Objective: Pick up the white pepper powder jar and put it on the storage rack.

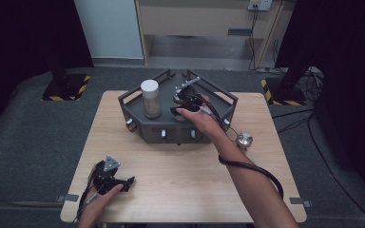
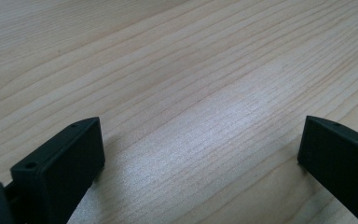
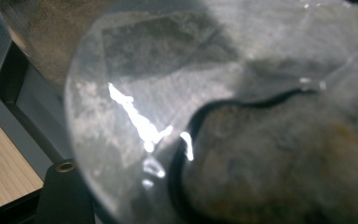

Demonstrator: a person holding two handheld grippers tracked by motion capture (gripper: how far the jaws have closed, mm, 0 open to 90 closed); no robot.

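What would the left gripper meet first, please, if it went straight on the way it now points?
Probably the bare wooden tabletop: the left gripper has its jaws wide apart and angled down at the wood, with nothing between or ahead of them, though depth is hard to judge.

Lab (hazard-taped stands [image 1: 65,88], cables [image 1: 309,80])

You are looking down on a light wooden bench [image 1: 171,190] standing on a grey carpeted floor [image 1: 24,137], with dark curtains closing off both sides of the room. Beyond it, a pale panel [image 1: 108,28] stands beside a light wooden shelf unit [image 1: 204,21], with cables [image 1: 254,35] hanging down from a socket on its right. Black stand feet marked with yellow-and-black hazard tape [image 1: 83,85] rest on the floor at either far corner.
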